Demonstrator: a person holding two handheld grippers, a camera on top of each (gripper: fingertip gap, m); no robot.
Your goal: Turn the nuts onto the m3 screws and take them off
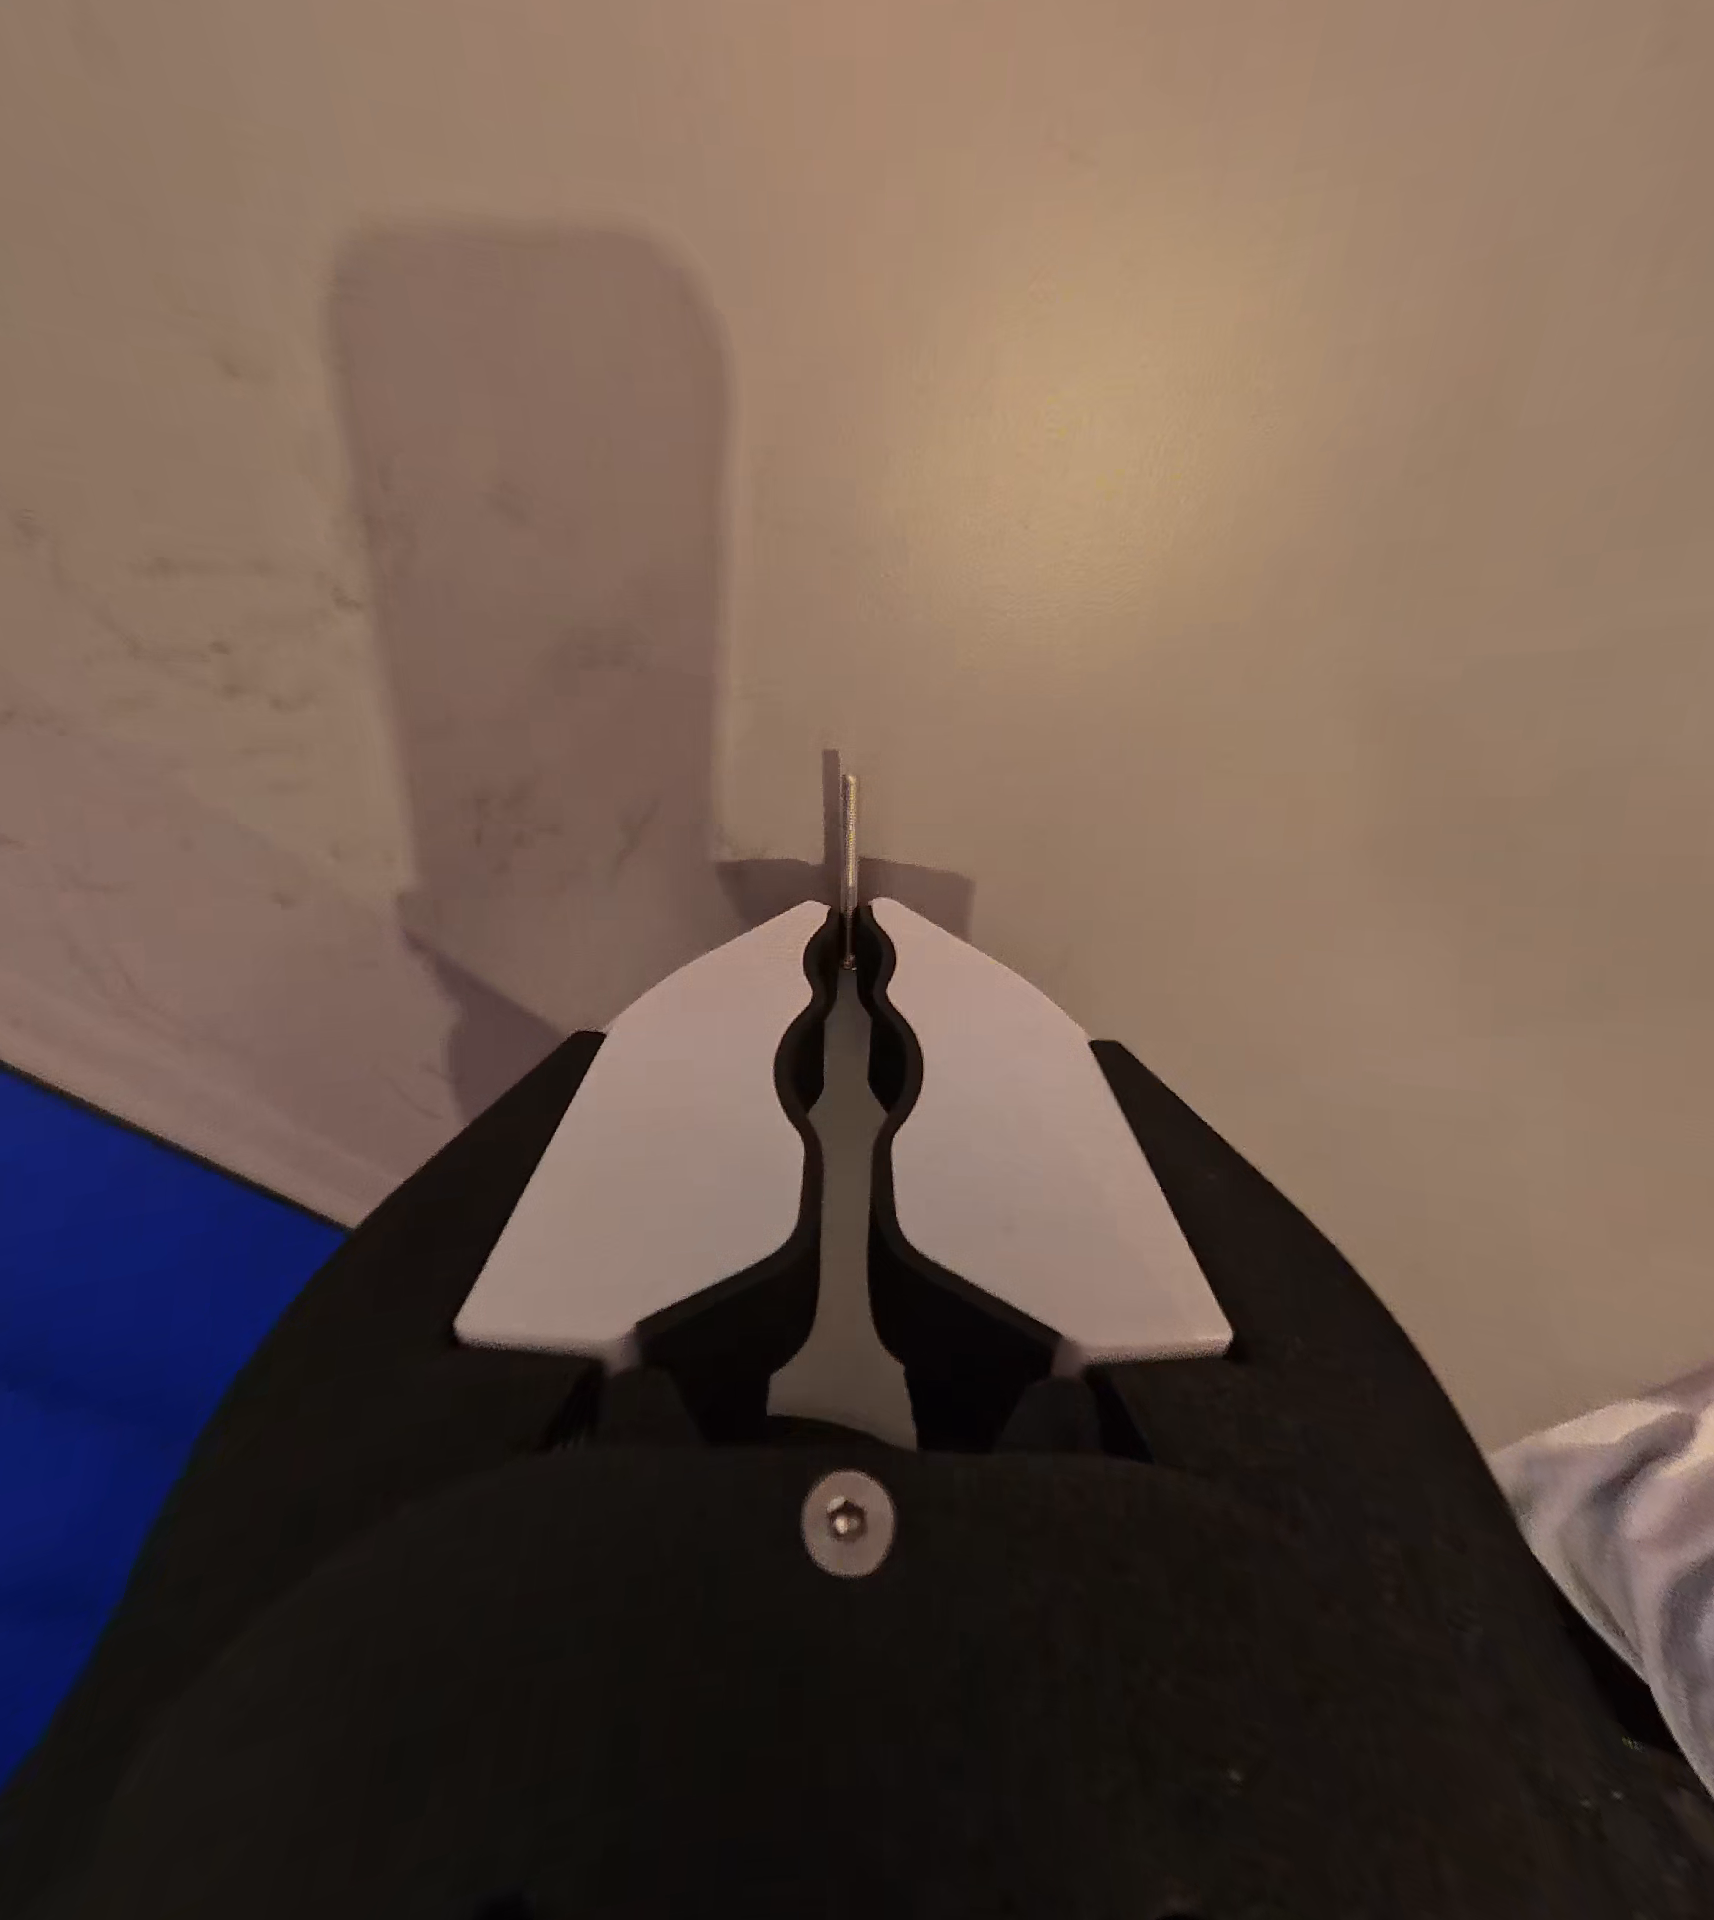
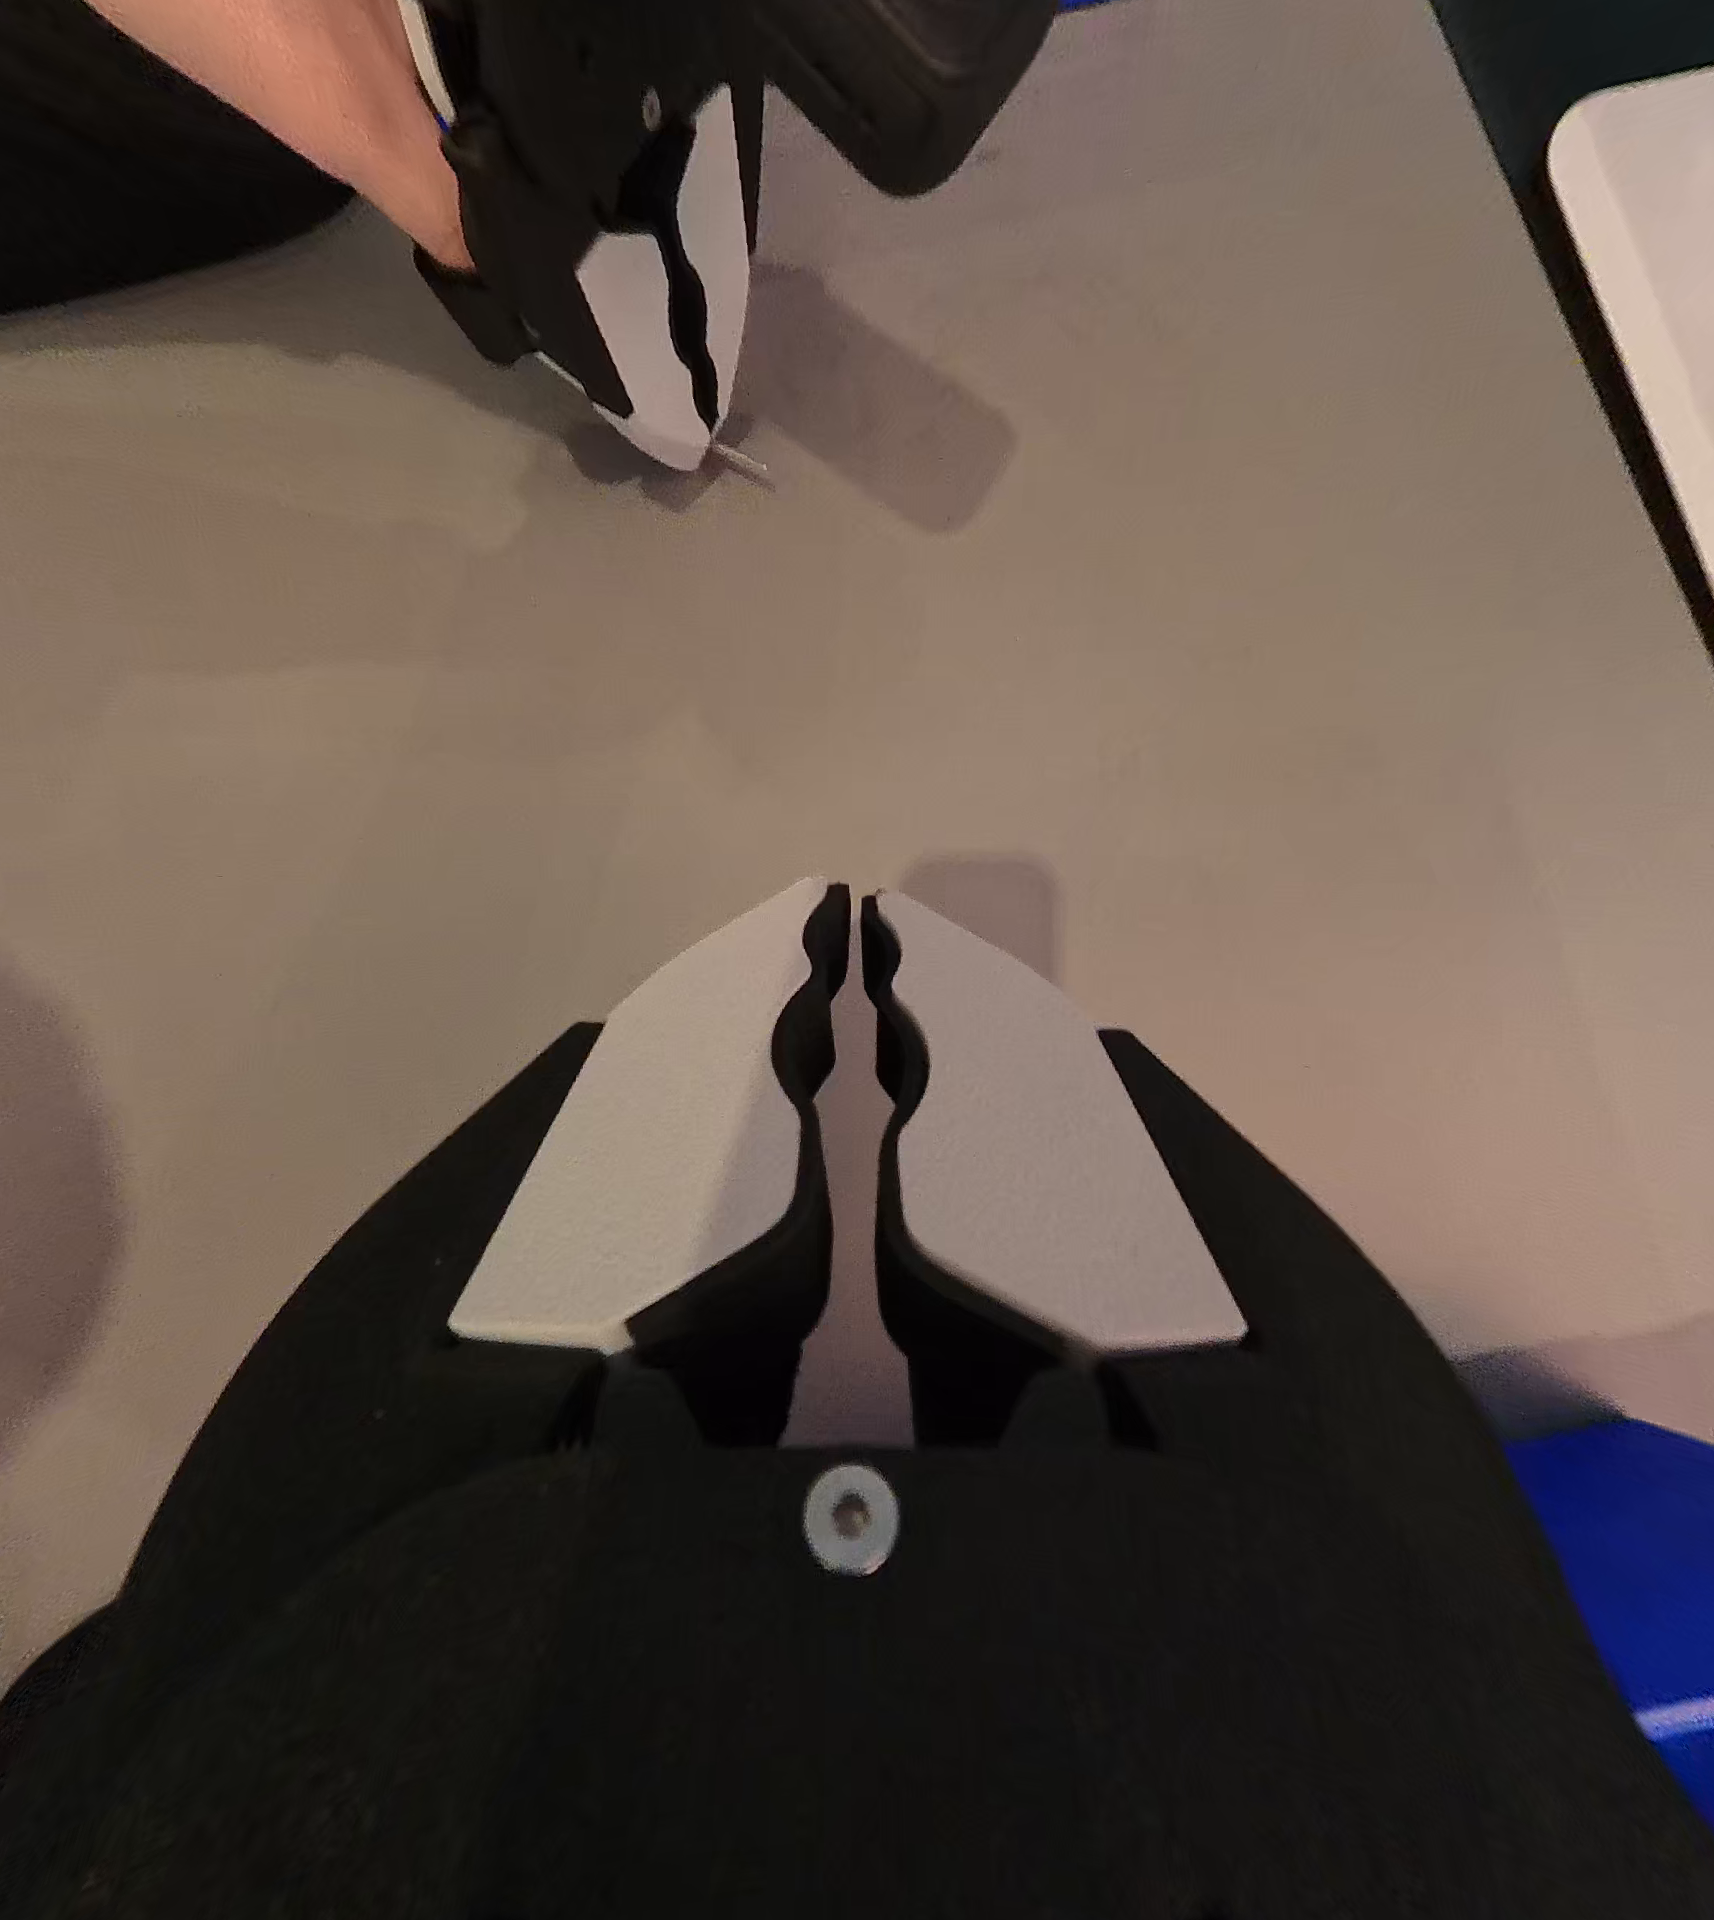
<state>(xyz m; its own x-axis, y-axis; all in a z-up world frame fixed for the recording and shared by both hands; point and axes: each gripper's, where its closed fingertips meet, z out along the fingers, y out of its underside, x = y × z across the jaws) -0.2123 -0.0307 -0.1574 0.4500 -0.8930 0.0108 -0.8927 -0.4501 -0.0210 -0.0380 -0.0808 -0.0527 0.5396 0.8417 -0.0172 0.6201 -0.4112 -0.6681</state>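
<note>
My left gripper (image 1: 848, 909) is shut on a thin silver m3 screw (image 1: 848, 831), which sticks straight out past the fingertips just above the pale table (image 1: 1248, 520). In the right wrist view the left gripper (image 2: 705, 436) is at the upper left, tips close to the table, with the screw (image 2: 747, 468) poking out to the right. My right gripper (image 2: 855, 896) hovers over the table (image 2: 417, 727) well short of the left one. Its jaws are closed to a hairline gap, and I see nothing between them. No nut shows in either view.
A white tray-like object (image 2: 1663, 364) lies at the table's right edge. Something blue shows at the lower right (image 2: 1663, 1538) and at the left of the left wrist view (image 1: 53, 1351). A hand (image 2: 344, 114) holds the left gripper. Pale cloth (image 1: 1684, 1558) lies at the right. Spacing between my two grippers at the tips: around 20 centimetres.
</note>
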